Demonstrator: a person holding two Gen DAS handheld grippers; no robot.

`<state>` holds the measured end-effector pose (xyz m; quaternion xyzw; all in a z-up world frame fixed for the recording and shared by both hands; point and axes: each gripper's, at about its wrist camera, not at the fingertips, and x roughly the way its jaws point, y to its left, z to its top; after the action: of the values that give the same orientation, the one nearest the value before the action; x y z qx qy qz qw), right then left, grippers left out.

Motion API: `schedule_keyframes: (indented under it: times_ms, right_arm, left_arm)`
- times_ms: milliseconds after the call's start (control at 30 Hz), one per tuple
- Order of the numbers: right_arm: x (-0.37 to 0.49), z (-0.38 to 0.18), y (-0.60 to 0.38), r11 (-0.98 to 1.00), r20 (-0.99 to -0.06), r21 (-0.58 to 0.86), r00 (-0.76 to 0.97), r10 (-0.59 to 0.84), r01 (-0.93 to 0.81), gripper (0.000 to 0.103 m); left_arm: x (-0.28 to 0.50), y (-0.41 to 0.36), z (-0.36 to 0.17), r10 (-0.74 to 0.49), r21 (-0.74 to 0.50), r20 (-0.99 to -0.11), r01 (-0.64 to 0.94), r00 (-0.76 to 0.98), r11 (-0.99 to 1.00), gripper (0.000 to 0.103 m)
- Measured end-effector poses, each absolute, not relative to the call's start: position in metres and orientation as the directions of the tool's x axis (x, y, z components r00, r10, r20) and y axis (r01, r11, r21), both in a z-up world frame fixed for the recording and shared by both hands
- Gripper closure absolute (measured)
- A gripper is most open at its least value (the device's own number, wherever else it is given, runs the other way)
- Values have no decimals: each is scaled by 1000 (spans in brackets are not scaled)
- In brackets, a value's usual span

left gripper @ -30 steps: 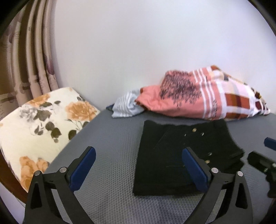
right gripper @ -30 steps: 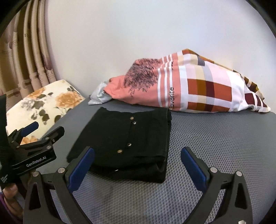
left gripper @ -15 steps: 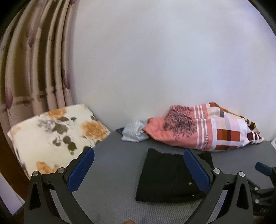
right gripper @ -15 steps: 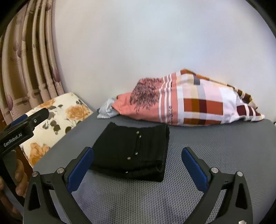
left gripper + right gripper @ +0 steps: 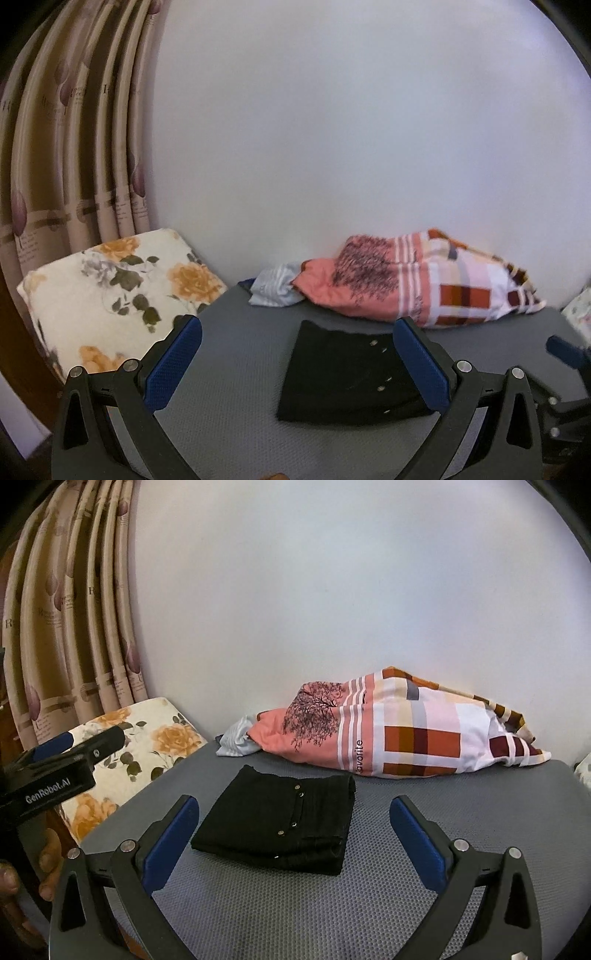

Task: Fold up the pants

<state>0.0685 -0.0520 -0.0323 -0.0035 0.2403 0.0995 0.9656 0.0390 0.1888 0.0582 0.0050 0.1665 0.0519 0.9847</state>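
Pants (image 5: 343,373) are lying folded into a black block on the grey mat (image 5: 240,350), in the left wrist view partly hiding behind the left gripper's (image 5: 299,363) right finger. That gripper is hanging released above the mat, gripping nothing. At the right edge a cut-off piece of the right gripper (image 5: 565,354) is poking in, its state unreadable there. A blurred pillow (image 5: 424,284) is leaning against the wall.

In the right wrist view the pants (image 5: 280,825) are sitting between the right gripper's (image 5: 293,838) spread fingers, untouched. The left gripper (image 5: 74,749) is showing at the left edge, half cut off, a hand (image 5: 48,864) gripping it below.
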Motion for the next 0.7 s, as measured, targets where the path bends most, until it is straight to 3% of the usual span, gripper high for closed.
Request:
schedule_keyframes:
  times_ms: [333,700]
  right_arm:
    - [51,-22,-50,982,-444,28,877,182,-189,0]
    - [45,-26,-41,979,-461,8,868,184,-203,0]
  left_arm:
    - [22,177,61,90,85,-297,-68,951,994,0]
    - [24,177,52,41,41,-349,-29,936,999,0]
